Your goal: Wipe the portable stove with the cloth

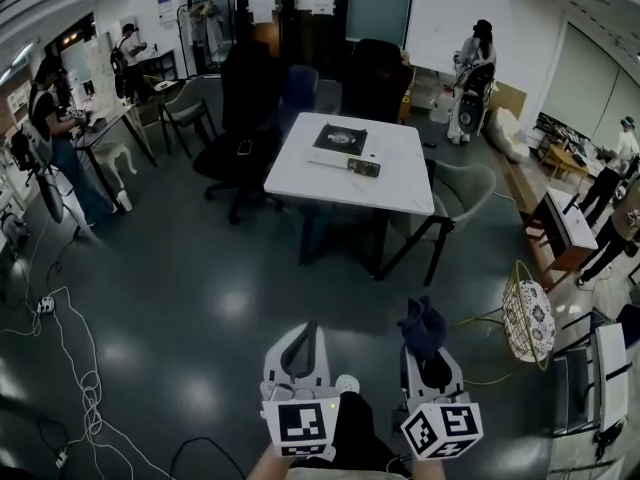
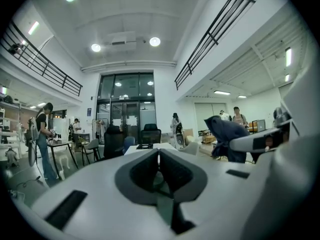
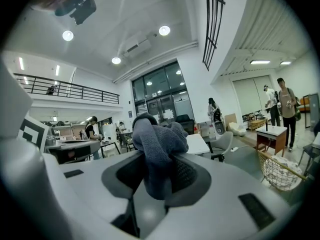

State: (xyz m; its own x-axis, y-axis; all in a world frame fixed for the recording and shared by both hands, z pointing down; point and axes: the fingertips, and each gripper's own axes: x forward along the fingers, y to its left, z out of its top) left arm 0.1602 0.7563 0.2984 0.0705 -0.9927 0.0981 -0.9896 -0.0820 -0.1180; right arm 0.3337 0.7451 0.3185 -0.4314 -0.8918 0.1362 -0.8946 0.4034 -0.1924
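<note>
the right hand-held gripper (image 3: 153, 178) clenched a soft dark blue terry cloth (image 3: 156, 140), bunched, likely light and floppy. the left hand-held gripper (image 2: 159, 170) was closed, empty. the black square portable stove (image 1: 340, 138) sat on the white tabletop (image 1: 392, 186), well apart.

Wide bare floor (image 1: 230, 298) ahead, up to the near edge of the tabletop (image 1: 400, 183). Bare tabletop along the near and right sides of the stove (image 1: 340, 139), apart from a small dark box (image 1: 364, 167) just beside its near right corner. Black chairs (image 1: 240, 118) crowding the left and far sides, a grey chair (image 1: 465, 193) close on the right. Wire basket (image 1: 527, 320) low on the right; cables (image 1: 55, 318) strewn far left.
</note>
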